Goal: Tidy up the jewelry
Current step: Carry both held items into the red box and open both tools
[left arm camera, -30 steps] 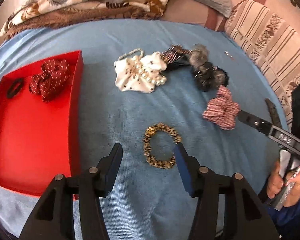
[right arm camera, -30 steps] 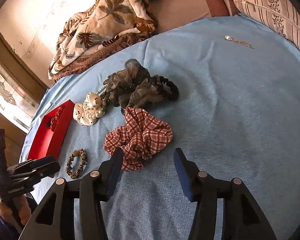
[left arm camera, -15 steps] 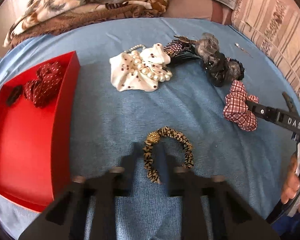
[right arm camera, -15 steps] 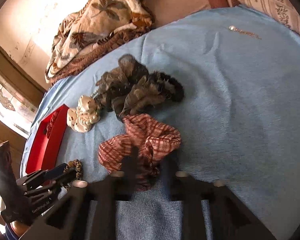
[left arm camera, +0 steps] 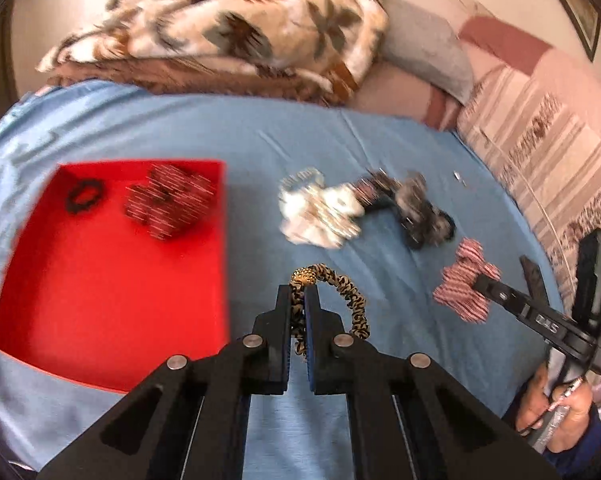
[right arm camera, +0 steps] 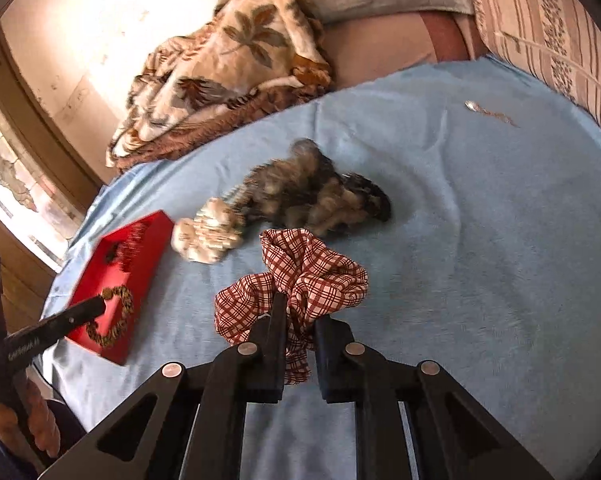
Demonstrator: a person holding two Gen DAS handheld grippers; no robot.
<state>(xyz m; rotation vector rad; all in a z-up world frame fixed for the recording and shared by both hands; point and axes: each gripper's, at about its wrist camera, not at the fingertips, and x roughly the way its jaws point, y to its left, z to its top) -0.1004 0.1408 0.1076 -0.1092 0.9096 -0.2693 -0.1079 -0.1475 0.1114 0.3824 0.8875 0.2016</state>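
1. Two grippers are in view. The left gripper (left arm camera: 299, 300) is clamped on one leopard-print bracelet (left arm camera: 342, 296). The right gripper (right arm camera: 300, 316) is clamped on one red plaid scrunchie (right arm camera: 300, 268).
2. One red tray (left arm camera: 100, 304) lies on the bed's blue cover (left arm camera: 340, 140) and holds two items: a small black hair tie (left arm camera: 85, 196) and a dark red dotted scrunchie (left arm camera: 168, 204).
3. Loose on the cover lie one white scrunchie (left arm camera: 316, 212) with a string of pearls (left arm camera: 332, 224) on it, a heap of grey and black ruffled scrunchies (right arm camera: 312, 192) whose number cannot be told, and one thin silvery chain (right arm camera: 488, 110) well apart from the rest.
4. The bracelet is a thin fabric-covered loop with one round gold bead (left arm camera: 304, 276). The plaid scrunchie is bunched, crinkled cloth. The tray is flat and rectangular with low walls.
5. In the right wrist view the bracelet hangs from the left gripper in front of the tray's near end. The plaid scrunchie sits just in front of the grey heap.
6. A second ago both grippers stood open over their items, which lay flat on the cover. Since then both have closed, and the bracelet has been brought toward the tray.
7. A floral blanket (left arm camera: 228, 32) is piled at the head of the bed.
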